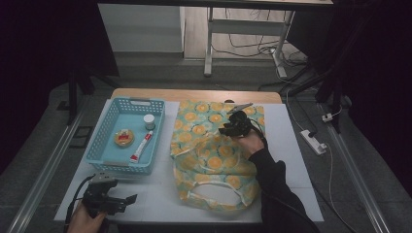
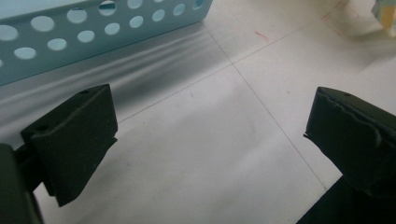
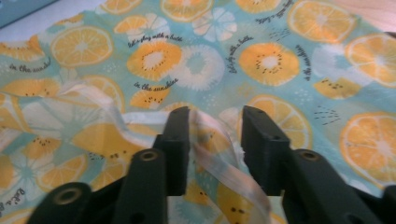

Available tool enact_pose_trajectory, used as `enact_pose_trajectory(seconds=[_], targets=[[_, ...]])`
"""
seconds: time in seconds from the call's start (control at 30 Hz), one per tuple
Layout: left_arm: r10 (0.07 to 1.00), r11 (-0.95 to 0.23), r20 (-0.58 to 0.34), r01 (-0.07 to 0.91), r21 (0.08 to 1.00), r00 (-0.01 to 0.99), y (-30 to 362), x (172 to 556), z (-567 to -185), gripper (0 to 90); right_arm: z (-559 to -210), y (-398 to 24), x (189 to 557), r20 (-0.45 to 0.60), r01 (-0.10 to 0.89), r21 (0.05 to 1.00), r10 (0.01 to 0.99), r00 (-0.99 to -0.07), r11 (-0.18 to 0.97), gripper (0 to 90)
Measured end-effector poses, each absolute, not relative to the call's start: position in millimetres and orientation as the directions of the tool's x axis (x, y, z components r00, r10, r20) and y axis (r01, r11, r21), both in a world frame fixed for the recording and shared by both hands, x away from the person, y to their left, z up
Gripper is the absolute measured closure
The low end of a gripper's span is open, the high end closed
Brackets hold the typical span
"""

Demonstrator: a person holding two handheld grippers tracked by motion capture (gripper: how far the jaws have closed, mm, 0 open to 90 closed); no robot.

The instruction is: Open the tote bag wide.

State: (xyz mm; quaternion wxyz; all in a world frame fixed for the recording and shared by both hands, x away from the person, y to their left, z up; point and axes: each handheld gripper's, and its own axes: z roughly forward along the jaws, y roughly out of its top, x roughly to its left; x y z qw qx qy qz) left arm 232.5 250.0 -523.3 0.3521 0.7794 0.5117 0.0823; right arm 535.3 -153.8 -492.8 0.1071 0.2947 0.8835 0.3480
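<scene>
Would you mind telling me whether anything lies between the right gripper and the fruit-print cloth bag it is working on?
Nothing visible does. The right gripper is already at the fruit-print cloth bag, its jaws partly open with a pale strap of the bag running loosely between them, not pinched.

Blue perforated basket (image 1: 109,127), left half of the frame on a white table mat (image 1: 160,194), holding a small white-capped jar (image 1: 149,121), a round yellow item (image 1: 124,138) and a red-and-white tube (image 1: 141,146). White power strip (image 1: 313,141) on the floor at right; white desk legs (image 1: 209,43) at top centre.
</scene>
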Motion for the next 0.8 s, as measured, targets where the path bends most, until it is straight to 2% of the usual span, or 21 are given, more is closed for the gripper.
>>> enact_pose_trajectory(seconds=[0.13, 0.2, 0.23, 0.3, 0.33, 0.37, 0.4, 0.43, 0.8], targets=[[0.856, -0.228, -0.232, 0.739, 0.634, 0.462, 250, 232, -523, 2.6, -484, -155, 531, 0.016, 0.442, 0.698, 0.604, -0.797, 0.564, 49.7], [0.856, -0.227, -0.232, 0.74, 0.634, 0.461, 250, 232, -523, 2.6, -483, -156, 530, 0.016, 0.439, 0.701, 0.603, -0.797, 0.562, 48.1], [0.856, -0.226, -0.232, 0.74, 0.634, 0.461, 250, 232, -523, 2.6, -480, -155, 527, 0.033, 0.44, 0.704, 0.593, -0.804, 0.557, 43.3], [0.856, -0.226, -0.233, 0.74, 0.634, 0.461, 250, 232, -523, 2.6, -479, -155, 525, 0.034, 0.44, 0.701, 0.59, -0.806, 0.561, 41.4], [0.856, -0.226, -0.233, 0.74, 0.634, 0.461, 250, 232, -523, 2.6, -478, -154, 521, 0.022, 0.432, 0.703, 0.591, -0.806, 0.565, 36.8], [0.857, -0.226, -0.232, 0.74, 0.633, 0.461, 250, 232, -523, 2.6, -478, -154, 521, 0.022, 0.432, 0.703, 0.591, -0.806, 0.565, 36.8], [0.857, -0.226, -0.232, 0.74, 0.634, 0.461, 250, 232, -523, 2.6, -478, -153, 516, 0.014, 0.429, 0.696, 0.586, -0.81, 0.576, 29.6], [0.857, -0.226, -0.232, 0.74, 0.634, 0.461, 250, 232, -523, 2.6, -477, -153, 514, 0.006, 0.427, 0.695, 0.59, -0.807, 0.578, 26.8], [0.857, -0.223, -0.235, 0.74, 0.635, 0.459, 251, 232, -523, 2.6, -472, -156, 490, 0.004, 0.394, 0.692, 0.542, -0.84, 0.605, 11.3]])
